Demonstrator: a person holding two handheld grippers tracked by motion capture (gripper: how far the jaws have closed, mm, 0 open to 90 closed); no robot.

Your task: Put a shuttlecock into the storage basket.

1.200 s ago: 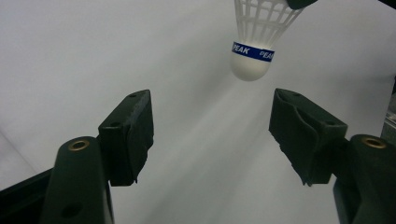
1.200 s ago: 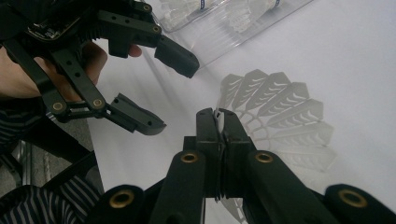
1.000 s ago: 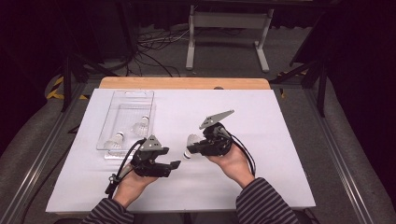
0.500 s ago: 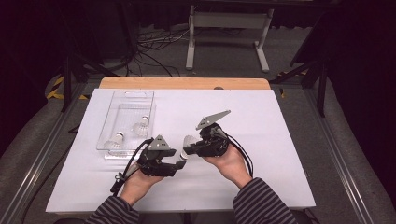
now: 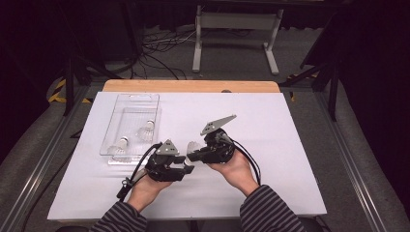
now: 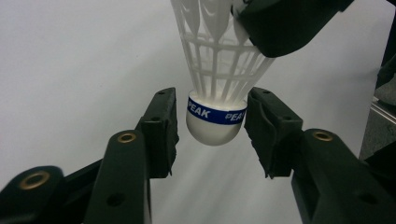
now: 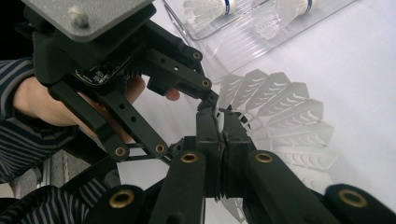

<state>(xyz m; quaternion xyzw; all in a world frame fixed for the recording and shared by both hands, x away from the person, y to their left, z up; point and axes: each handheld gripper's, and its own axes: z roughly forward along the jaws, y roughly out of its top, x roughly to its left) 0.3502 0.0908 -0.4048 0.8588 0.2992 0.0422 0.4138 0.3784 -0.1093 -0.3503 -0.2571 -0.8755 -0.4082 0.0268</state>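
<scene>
1. White shuttlecock held in the air just right of the clear tray, over the white table; long axis about level, cork end pointing at the left gripper.
2. Right gripper clenched on the skirt edge of the shuttlecock.
3. Left gripper jaws on both sides of the cork, just been closing, not yet pressing on it.
4. Compared with one second ago: left gripper now nearer to the shuttlecock; right gripper unmoved.
5. Two other shuttlecocks lying inside the tray.
</scene>
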